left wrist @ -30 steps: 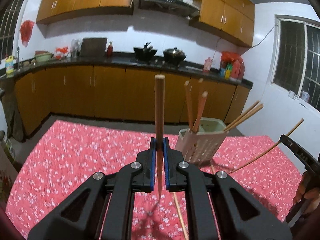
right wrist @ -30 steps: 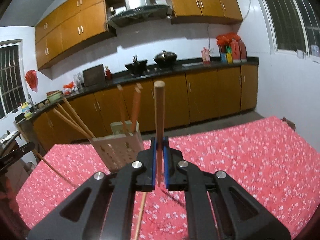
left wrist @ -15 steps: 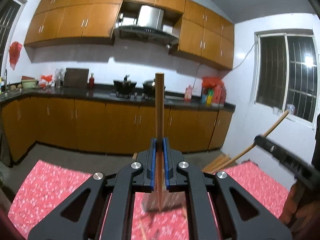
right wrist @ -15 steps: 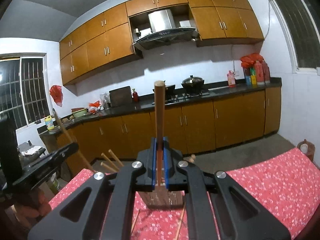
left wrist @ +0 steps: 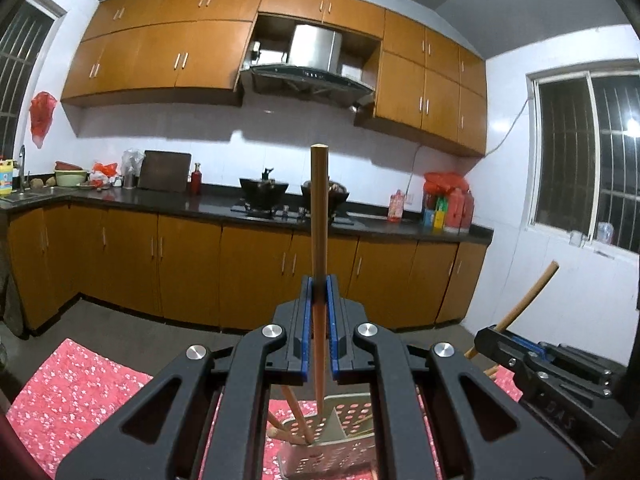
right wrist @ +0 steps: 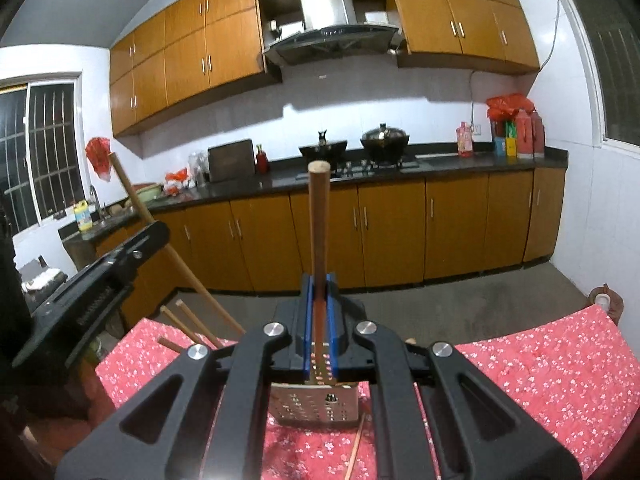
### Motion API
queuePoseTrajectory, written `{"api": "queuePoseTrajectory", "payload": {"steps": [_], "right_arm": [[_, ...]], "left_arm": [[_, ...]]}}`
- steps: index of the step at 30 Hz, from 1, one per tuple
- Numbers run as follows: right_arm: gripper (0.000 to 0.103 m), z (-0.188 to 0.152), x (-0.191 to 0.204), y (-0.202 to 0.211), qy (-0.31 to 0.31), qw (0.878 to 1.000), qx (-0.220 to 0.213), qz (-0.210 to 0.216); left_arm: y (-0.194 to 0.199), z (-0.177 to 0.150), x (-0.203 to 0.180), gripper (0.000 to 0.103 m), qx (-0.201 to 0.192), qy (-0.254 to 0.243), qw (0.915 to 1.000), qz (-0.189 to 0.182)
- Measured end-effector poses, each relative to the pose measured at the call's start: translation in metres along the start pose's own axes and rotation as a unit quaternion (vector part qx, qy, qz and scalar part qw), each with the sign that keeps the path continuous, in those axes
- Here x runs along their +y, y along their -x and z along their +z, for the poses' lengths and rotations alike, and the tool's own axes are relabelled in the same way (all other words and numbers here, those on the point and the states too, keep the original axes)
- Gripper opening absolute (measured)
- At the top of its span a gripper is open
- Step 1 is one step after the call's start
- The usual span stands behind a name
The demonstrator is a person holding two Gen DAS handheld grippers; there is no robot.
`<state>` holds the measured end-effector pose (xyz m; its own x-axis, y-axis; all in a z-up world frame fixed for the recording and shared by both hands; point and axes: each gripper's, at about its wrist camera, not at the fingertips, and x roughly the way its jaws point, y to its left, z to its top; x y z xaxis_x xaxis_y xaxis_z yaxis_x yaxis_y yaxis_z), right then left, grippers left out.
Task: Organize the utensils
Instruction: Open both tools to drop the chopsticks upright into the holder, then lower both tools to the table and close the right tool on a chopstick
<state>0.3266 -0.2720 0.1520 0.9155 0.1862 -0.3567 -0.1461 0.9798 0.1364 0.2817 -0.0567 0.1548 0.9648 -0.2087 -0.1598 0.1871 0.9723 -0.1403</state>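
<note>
1. My left gripper (left wrist: 319, 304) was pinching one wooden chopstick (left wrist: 319, 216) upright between its blue pads, the thin tip hanging just over the perforated holder (left wrist: 352, 450).
2. My right gripper (right wrist: 319, 304) was pressed shut on a second chopstick (right wrist: 319, 216), also upright and above that holder (right wrist: 312, 404), seen here from the other side.
3. The holder stood on the red flowered cloth (right wrist: 540, 372), with several chopsticks already leaning in one compartment (left wrist: 296, 416).
4. One loose chopstick (right wrist: 356, 446) lay on the cloth just beside the holder.
5. I judged the main risk was a tip catching the rim or divider and skidding out.
6. Both sticks descending together could clash, or nudge the light holder over.
</note>
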Motion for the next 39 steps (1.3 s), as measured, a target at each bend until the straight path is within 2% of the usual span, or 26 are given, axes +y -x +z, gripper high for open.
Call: {"api": "queuePoseTrajectory", "payload": {"steps": [4, 7, 9, 10, 11, 15, 21, 25, 28, 31, 35, 37, 39], "right_arm": [[0.008, -0.006, -0.002, -0.008, -0.004, 1.000, 0.013, 0.005], [0.012, -0.008, -0.002, -0.009, -0.013, 1.000, 0.014, 0.010], [0.018, -0.009, -0.003, -0.008, -0.016, 1.000, 0.012, 0.009], [0.018, -0.009, -0.003, -0.007, -0.017, 1.000, 0.011, 0.010], [0.018, -0.009, -0.003, -0.006, -0.017, 1.000, 0.011, 0.009], [0.018, -0.009, -0.002, 0.004, -0.019, 1.000, 0.002, 0.009], [0.018, -0.015, -0.006, 0.034, -0.014, 1.000, -0.025, -0.001], [0.021, -0.042, -0.013, 0.051, -0.014, 1.000, -0.020, -0.017], [0.023, -0.079, -0.027, 0.047, -0.023, 0.999, 0.022, -0.034], [0.023, -0.123, -0.040, 0.028, -0.042, 0.994, 0.088, -0.050], [0.023, -0.186, -0.047, 0.000, -0.059, 0.980, 0.180, -0.057], [0.023, -0.209, -0.044, -0.007, -0.064, 0.974, 0.211, -0.050], [0.023, -0.226, -0.038, -0.013, -0.065, 0.970, 0.231, -0.043]], "left_arm": [[-0.012, -0.013, 0.003, 0.008, 0.026, -0.003, 0.9997, -0.002], [-0.015, -0.015, 0.004, 0.009, 0.036, 0.001, 0.9994, -0.005], [-0.013, -0.014, 0.006, 0.020, 0.035, 0.001, 0.9994, -0.004], [-0.012, -0.013, 0.007, 0.035, 0.032, 0.003, 0.9995, -0.002], [-0.008, -0.011, 0.008, 0.040, 0.027, 0.006, 0.9996, -0.002], [-0.003, -0.004, 0.009, 0.041, 0.019, 0.010, 0.9998, -0.003], [0.025, 0.000, 0.017, 0.041, 0.011, 0.015, 0.9998, -0.001], [0.048, -0.012, 0.029, 0.041, 0.023, 0.012, 0.9996, 0.012], [0.063, -0.039, 0.043, 0.041, 0.052, 0.003, 0.9982, 0.029], [0.067, -0.068, 0.052, 0.041, 0.092, -0.004, 0.9947, 0.046], [0.062, -0.124, 0.069, 0.041, 0.173, -0.002, 0.9830, 0.063], [0.059, -0.150, 0.075, 0.041, 0.213, 0.010, 0.9747, 0.067], [0.060, -0.167, 0.078, 0.041, 0.235, 0.018, 0.9694, 0.068]]}}
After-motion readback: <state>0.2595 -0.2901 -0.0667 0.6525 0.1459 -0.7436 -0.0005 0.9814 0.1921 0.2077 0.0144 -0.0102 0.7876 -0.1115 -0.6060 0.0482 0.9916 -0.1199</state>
